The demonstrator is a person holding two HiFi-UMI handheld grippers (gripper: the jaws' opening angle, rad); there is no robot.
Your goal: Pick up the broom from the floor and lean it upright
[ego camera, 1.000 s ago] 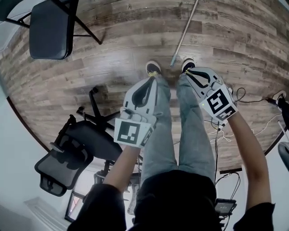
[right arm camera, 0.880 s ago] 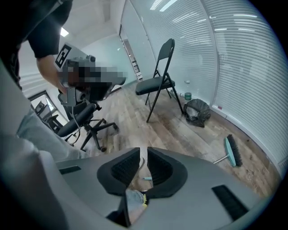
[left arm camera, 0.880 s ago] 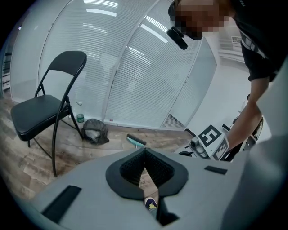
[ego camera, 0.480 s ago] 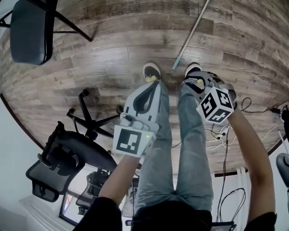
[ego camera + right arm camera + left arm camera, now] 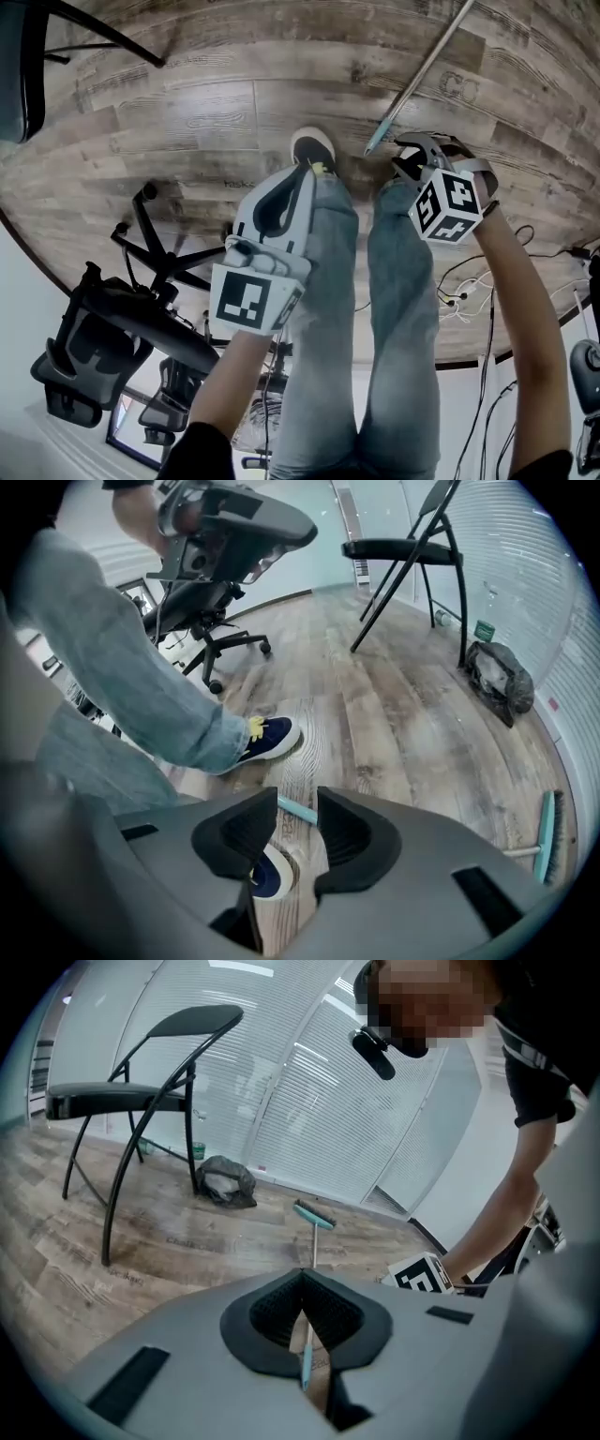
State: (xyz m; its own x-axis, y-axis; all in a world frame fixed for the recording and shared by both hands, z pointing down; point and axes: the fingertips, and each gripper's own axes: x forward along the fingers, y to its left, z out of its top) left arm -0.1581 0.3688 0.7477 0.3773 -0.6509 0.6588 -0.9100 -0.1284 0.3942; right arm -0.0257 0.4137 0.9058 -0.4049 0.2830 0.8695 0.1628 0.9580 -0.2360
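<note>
The broom lies flat on the wood floor. Its thin handle (image 5: 422, 75) runs from the upper right down to a teal end (image 5: 371, 146) between the person's shoes. The teal broom head (image 5: 314, 1215) lies farther off and shows again at the right edge of the right gripper view (image 5: 547, 834). My right gripper (image 5: 412, 157) hangs just right of the handle's end. Its jaws have just been opening and now stand apart (image 5: 295, 799), with the teal end (image 5: 298, 808) on the floor seen in the gap, untouched. My left gripper (image 5: 306, 171) is shut on nothing (image 5: 302, 1274), above the left leg.
The person's shoes (image 5: 267, 738) flank the handle's end. A black folding chair (image 5: 141, 1101) and a dark bag (image 5: 225, 1180) stand beyond the broom head. An office chair (image 5: 112, 319) is at the left, and cables (image 5: 469, 281) lie at the right.
Both grippers have sunk toward the floor and the handle's end. The right gripper has rolled, and its jaws have gone from shut to open.
</note>
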